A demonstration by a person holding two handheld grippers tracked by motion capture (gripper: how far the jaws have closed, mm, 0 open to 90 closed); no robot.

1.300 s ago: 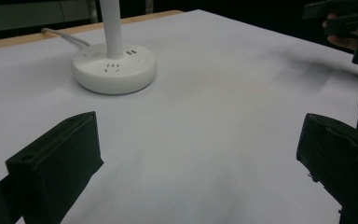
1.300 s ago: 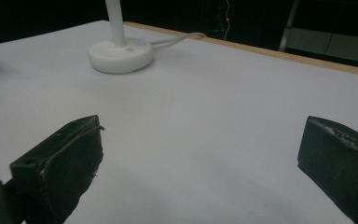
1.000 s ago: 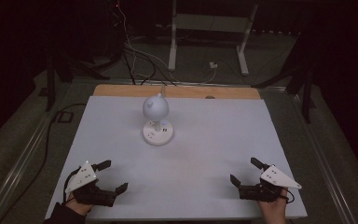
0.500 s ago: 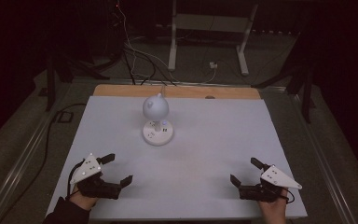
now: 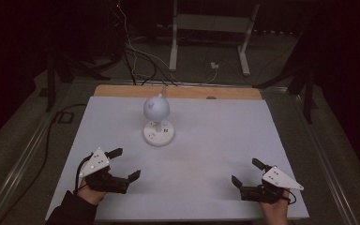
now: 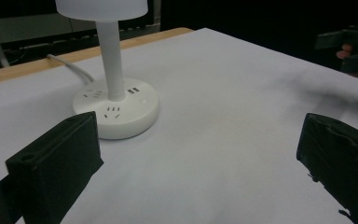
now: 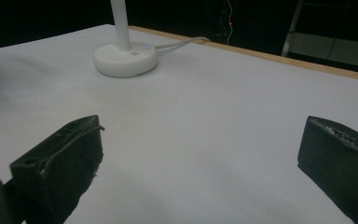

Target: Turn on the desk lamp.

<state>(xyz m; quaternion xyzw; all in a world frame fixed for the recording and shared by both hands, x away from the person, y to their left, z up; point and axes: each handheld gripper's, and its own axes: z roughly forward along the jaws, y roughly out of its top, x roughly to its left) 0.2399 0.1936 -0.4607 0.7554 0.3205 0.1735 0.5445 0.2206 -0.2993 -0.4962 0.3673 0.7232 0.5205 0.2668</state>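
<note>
I see one white lamp (image 5: 158,123) standing far of centre on the table (image 5: 215,140), on a round base with sockets, its cord running off the far edge. My left gripper (image 5: 124,164) sits near-left, jaws wide, lamp ahead to its right. My right gripper (image 5: 246,173) sits near-right, jaws wide, well apart from it. I can read no writing.

You have no readable text, label, brand or number anywhere here: the lamp base (image 6: 115,114) on your bench (image 5: 215,154) carries only socket slots and small port openings, with no lettering that can be made out.
</note>
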